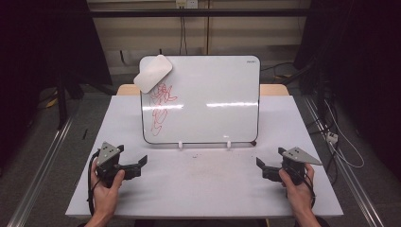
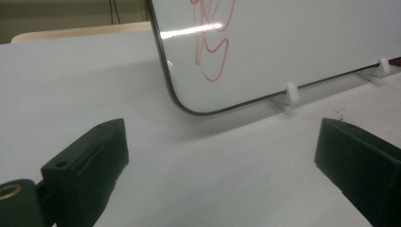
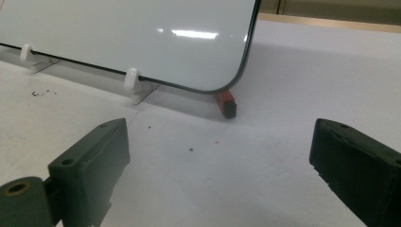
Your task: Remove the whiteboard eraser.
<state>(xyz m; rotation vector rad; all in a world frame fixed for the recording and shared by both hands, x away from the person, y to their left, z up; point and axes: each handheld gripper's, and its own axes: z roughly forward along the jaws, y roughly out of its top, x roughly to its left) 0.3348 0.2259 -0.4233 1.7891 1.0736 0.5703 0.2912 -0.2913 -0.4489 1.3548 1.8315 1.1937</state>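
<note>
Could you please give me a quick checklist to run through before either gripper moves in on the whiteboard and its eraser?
1. Left gripper open, nothing between its fingers: ok.
2. Right gripper open, nothing between its fingers: ok.
3. Whiteboard propped upright on its white clips: ok.
4. Eraser free to grasp, sitting at the board's top left corner: ok; how it stays on the board: cannot tell.
5. Red scribble on the board's left part, not yet wiped: not ok.
6. Red marker lying behind the board's lower right corner, partly hidden; whether it is capped: cannot tell.
</note>
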